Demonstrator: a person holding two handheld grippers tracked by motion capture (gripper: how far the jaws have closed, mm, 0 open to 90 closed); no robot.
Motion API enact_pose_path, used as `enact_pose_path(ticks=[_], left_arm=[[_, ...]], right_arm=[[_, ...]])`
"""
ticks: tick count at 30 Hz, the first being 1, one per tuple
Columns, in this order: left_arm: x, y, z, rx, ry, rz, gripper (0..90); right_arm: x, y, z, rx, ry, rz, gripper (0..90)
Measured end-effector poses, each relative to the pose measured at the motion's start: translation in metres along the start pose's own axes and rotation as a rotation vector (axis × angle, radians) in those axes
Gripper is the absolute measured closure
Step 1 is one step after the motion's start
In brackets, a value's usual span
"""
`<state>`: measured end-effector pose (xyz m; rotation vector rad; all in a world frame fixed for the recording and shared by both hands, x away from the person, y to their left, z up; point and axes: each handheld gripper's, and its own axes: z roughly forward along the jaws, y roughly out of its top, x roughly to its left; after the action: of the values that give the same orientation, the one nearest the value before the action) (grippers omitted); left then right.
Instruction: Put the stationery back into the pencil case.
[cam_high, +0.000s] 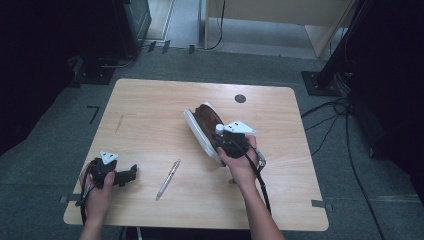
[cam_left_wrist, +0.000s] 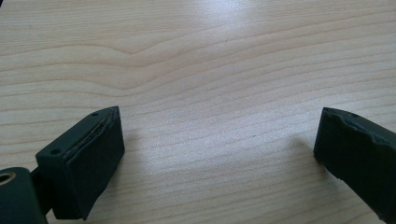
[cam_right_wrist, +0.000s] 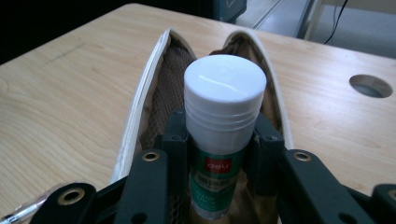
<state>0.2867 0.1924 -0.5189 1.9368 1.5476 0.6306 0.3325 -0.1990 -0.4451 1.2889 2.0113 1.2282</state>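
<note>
The right gripper (cam_right_wrist: 219, 154) pinches a glue stick (cam_right_wrist: 222, 121) just above the open pencil case (cam_right_wrist: 140, 116). Well left of the pencil case, the left gripper (cam_left_wrist: 217, 154) rests on the table (cam_high: 150, 105), jaws spread, with a pen (cam_high: 168, 179) between.

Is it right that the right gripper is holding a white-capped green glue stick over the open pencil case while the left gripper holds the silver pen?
Not quite. The left gripper holds nothing: the left gripper view shows its jaws open over bare wooden table, and in the high view the silver pen lies apart from it. The rest holds: the right gripper grips the white-capped green glue stick over the open white-edged, brown-lined pencil case.
</note>
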Motion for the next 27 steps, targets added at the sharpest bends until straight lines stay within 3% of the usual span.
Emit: enact_pose_path(ticks=[12,27], left_arm=[[0.0,0.0,0.0,0.001,0.0,0.001,1.8],[0.0,0.0,0.0,0.001,0.0,0.001,1.9]], right_arm=[[0.003,-0.013,0.009,0.08,-0.013,-0.02,65.7],[0.004,-0.018,0.014,0.117,-0.027,-0.013,65.6]])
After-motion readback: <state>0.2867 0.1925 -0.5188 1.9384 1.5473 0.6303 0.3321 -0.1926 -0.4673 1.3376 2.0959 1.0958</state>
